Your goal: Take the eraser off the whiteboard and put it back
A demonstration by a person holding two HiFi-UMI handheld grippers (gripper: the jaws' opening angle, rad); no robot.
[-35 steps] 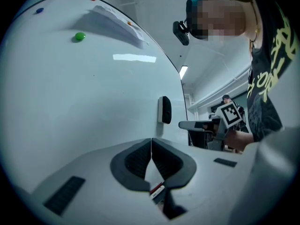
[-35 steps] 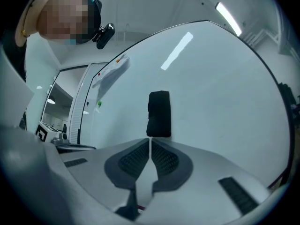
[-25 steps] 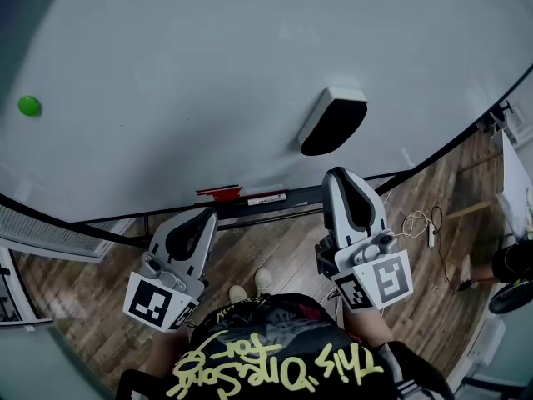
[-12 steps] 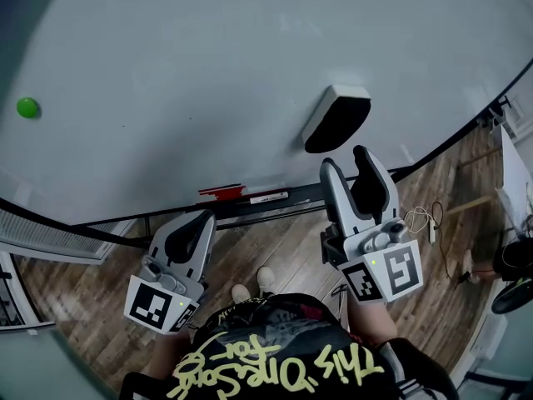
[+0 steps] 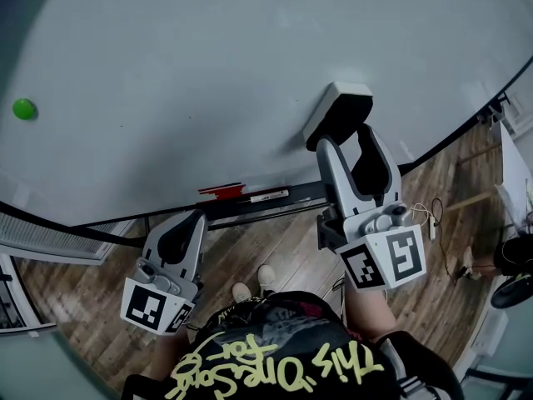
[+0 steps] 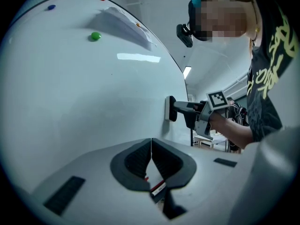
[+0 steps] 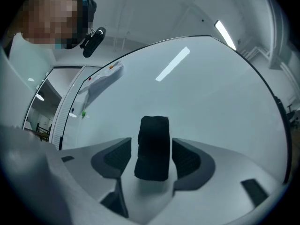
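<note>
A black eraser with a white back (image 5: 337, 115) sticks to the whiteboard (image 5: 183, 65). My right gripper (image 5: 345, 140) reaches up to it; its jaws have just been opening and now stand wide on either side of the eraser. In the right gripper view the eraser (image 7: 152, 146) stands between the pads with a narrow gap on each side, so nothing presses on it. The left gripper view shows the eraser (image 6: 170, 108) side-on at the right gripper's tips. My left gripper (image 5: 190, 223) hangs low below the board's tray, jaws shut together and empty (image 6: 151, 149).
A green magnet (image 5: 23, 108) sits at the board's far left. The tray (image 5: 287, 200) under the board holds a red marker (image 5: 220, 192) and a second pen. A sheet of paper (image 6: 124, 25) is pinned high on the board. Wooden floor and a cable (image 5: 420, 222) lie below.
The right gripper has risen from below the eraser up to it, and its jaws went from shut to wide open around the eraser. The left gripper has hardly moved.
</note>
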